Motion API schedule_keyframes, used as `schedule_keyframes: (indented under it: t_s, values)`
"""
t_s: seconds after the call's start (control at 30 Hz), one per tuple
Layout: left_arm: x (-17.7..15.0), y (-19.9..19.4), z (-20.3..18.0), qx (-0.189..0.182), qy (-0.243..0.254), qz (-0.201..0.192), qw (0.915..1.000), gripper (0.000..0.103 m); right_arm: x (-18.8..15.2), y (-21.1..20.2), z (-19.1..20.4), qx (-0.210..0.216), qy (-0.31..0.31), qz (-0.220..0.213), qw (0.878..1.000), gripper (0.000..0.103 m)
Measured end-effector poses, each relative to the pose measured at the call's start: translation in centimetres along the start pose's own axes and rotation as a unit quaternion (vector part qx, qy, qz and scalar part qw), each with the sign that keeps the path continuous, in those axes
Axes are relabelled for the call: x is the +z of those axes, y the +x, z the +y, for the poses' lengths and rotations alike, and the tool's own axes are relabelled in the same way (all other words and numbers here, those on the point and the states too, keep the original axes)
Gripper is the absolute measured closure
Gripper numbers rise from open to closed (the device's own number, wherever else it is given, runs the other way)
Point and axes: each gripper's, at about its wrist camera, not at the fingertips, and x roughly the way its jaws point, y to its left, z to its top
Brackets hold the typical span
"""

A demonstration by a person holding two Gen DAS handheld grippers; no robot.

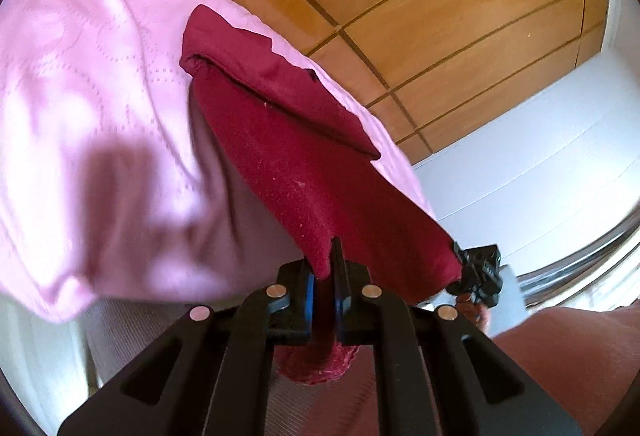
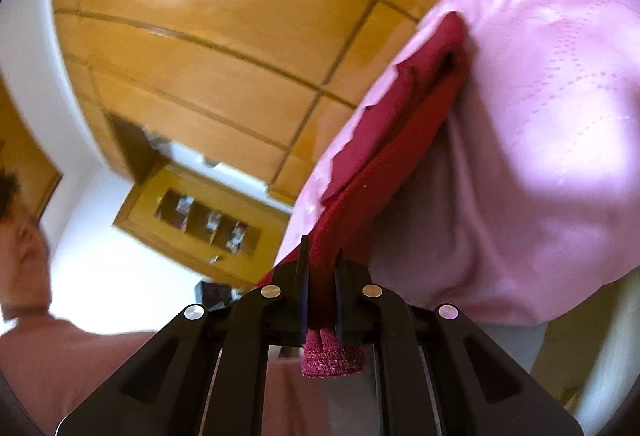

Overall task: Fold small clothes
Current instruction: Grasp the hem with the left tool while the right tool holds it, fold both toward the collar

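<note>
Both grippers are nearest the lenses, each clamped on the same dark red garment (image 1: 304, 156). Left gripper (image 1: 325, 268): jaws closed down tight on one end of the garment's near hem, with a bunch of cloth poking out behind the pads. Right gripper (image 2: 321, 278): jaws likewise pinched together on the other end of that hem, a ribbed red edge sticking out below them. In the left wrist view the right gripper (image 1: 466, 266) shows at the garment's lower right corner, biting the cloth.

Largest item: pink quilted bedcover (image 1: 92, 84), stitched in dotted curves, draped over the bed edge. Behind it, wooden wall panels (image 1: 420, 4) and a white wall.

Garment: far end lies on the bedcover near its far edge, folded over itself in layers; near end is lifted off the cover, stretched between the two grippers.

Right wrist view also catches a wooden shelf unit (image 2: 200, 220) and part of a person at left.
</note>
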Motion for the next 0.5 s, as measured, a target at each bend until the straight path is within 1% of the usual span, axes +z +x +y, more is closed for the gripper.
schedule_keyframes:
  t_s: [0.07, 0.17, 0.27, 0.3, 0.37, 0.47, 0.5]
  values:
    - [-0.2, -0.1, -0.4, -0.009, -0.008, 0.003, 0.9999, 0.097, -0.5, 0.3, 0.7, 0.012, -0.008, 0.014, 1.000, 0.094]
    - [0.8, 0.0, -0.7, -0.013, 0.000, -0.002, 0.9999, 0.097, 0.5, 0.8, 0.2, 0.028, 0.001, 0.006, 1.000, 0.094]
    - [3.7, -0.2, -0.8, -0.013, 0.013, -0.021, 0.9996, 0.097, 3.9, 1.3, -1.1, 0.033, 0.015, -0.028, 0.999, 0.094]
    - [5.3, -0.1, -0.6, -0.016, 0.012, -0.030, 0.9993, 0.097, 5.1, 1.7, -1.5, 0.035, 0.022, -0.039, 0.998, 0.094]
    - [8.1, 0.5, -0.1, -0.015, 0.010, -0.043, 0.9989, 0.097, 8.3, 2.8, -2.9, 0.023, 0.042, -0.058, 0.997, 0.094]
    - [11.4, 2.0, 0.7, -0.012, 0.001, -0.050, 0.9987, 0.097, 12.1, 4.9, -4.3, 0.003, 0.056, -0.063, 0.996, 0.094]
    - [12.9, 2.8, 1.1, -0.004, -0.002, -0.056, 0.9984, 0.097, 13.2, 5.6, -4.7, -0.001, 0.059, -0.061, 0.996, 0.094]
